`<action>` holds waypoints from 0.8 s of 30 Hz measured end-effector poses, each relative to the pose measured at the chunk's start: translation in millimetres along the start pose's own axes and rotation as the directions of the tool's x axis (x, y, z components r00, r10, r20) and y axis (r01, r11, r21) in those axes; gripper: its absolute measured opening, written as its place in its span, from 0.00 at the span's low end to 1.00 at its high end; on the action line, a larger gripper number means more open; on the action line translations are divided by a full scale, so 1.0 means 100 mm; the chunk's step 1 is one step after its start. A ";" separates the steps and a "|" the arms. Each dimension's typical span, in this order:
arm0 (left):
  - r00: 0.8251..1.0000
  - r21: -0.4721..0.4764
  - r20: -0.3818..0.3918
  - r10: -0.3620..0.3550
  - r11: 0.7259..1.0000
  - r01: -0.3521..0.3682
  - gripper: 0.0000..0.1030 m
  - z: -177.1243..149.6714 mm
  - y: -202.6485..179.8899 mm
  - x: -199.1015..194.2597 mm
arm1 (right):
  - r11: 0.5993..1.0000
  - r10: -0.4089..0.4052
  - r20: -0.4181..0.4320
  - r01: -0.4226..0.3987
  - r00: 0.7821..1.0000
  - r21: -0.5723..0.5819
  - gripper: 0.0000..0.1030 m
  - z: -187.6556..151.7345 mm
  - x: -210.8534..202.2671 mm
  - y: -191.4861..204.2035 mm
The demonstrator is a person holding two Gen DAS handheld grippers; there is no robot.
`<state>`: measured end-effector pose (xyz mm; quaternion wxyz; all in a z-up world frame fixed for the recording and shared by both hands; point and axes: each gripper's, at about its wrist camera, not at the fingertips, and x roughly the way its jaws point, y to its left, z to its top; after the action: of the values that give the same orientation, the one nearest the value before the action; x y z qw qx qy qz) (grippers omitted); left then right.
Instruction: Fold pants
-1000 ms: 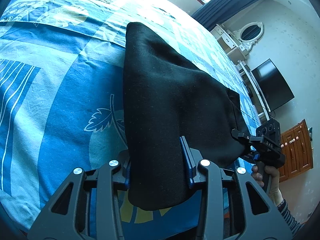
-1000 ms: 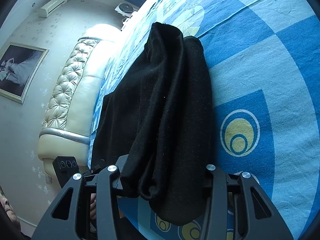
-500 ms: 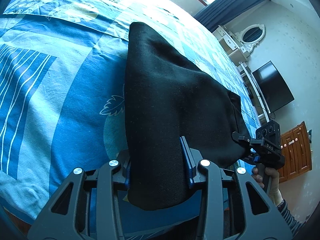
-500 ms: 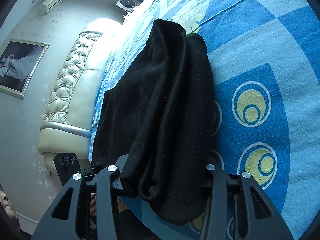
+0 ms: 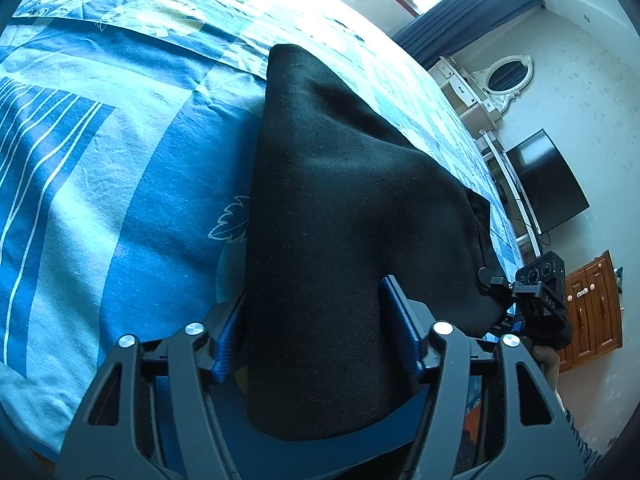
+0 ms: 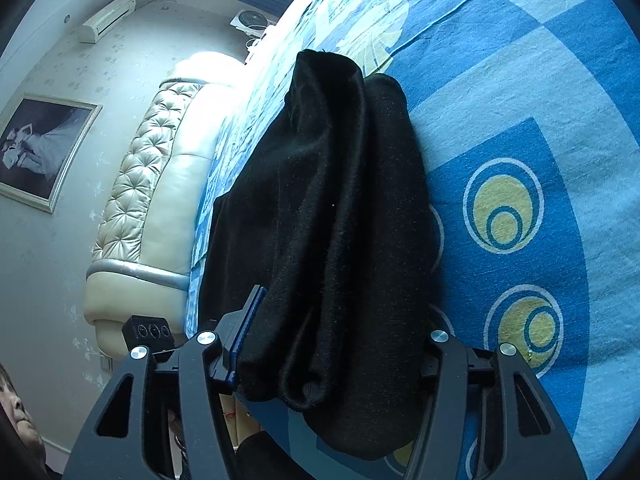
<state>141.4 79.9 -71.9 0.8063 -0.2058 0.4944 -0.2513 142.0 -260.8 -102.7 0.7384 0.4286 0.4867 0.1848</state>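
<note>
The black pants (image 5: 340, 208) hang lifted above the blue patterned bed (image 5: 100, 184), their far end resting on the sheet. My left gripper (image 5: 312, 336) is shut on one near corner of the fabric, which drapes down between its fingers. My right gripper (image 6: 332, 356) is shut on the other near corner of the pants (image 6: 340, 216), bunched in folds there. The right gripper also shows at the right in the left wrist view (image 5: 536, 296), holding the cloth edge. The fingertips are hidden by fabric.
A cream tufted headboard (image 6: 148, 184) stands left of the bed (image 6: 520, 120). A dresser with an oval mirror (image 5: 504, 76), a black TV (image 5: 548, 184) and a wooden cabinet (image 5: 592, 312) line the far wall. A person's face (image 6: 16, 408) is at the lower left.
Both grippers, still holding the pants, have drawn back toward the near edge of the bed. More sheet pattern now shows around the cloth.
</note>
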 end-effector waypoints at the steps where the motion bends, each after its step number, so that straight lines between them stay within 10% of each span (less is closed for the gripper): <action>1: 1.000 -0.003 0.001 0.002 1.000 -0.002 0.50 -0.01 0.00 -0.01 | 1.000 -0.014 -0.005 0.014 1.000 -0.009 0.51 0.00 0.01 0.02; 13: 1.000 0.011 0.010 0.024 1.000 -0.024 0.36 -0.13 -0.03 -0.22 | 0.999 -0.004 -0.031 0.003 1.000 -0.044 0.43 -0.10 -0.05 0.13; 24: 0.999 0.018 0.015 0.048 0.999 -0.048 0.63 -0.14 0.03 -0.16 | 0.998 0.061 -0.042 -0.061 0.997 0.000 0.67 -0.10 0.02 0.02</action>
<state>123.0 91.0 -68.4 0.8175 -0.1885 0.4908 -0.2349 134.4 -254.3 -104.0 0.7224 0.4387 0.4887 0.2164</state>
